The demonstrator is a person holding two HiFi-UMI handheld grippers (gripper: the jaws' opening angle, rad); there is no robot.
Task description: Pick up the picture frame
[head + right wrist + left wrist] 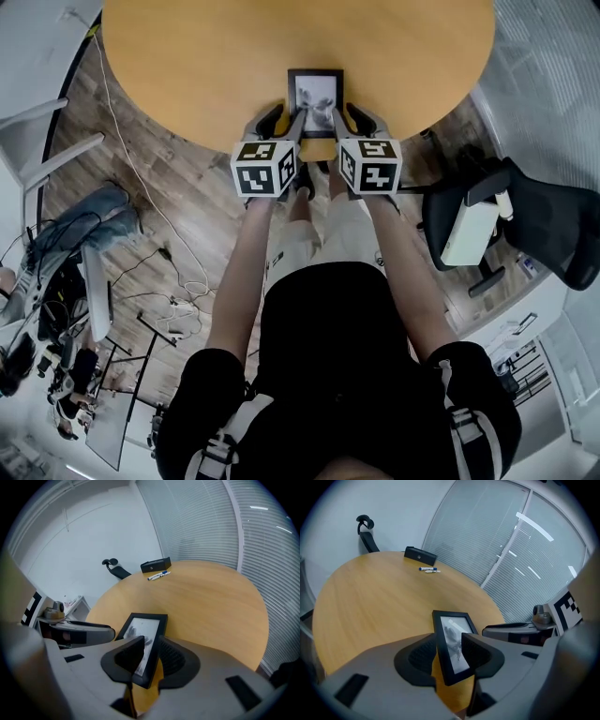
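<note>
A small black picture frame [315, 99] with a grey photo is near the front edge of the round wooden table [187, 56]. My left gripper [286, 120] is shut on its left edge and my right gripper [348, 118] on its right edge. In the left gripper view the frame [451, 630] stands tilted between the two pads of the left gripper [447, 652]. In the right gripper view the frame [144, 629] is clamped the same way by the right gripper [151, 652]. Whether the frame touches the table I cannot tell.
A black box [420, 555] and a marker [428, 569] lie at the table's far side. A black office chair [548, 220] stands to the right, with another chair [366, 532] behind the table. Cables and gear [66, 309] cover the floor at left.
</note>
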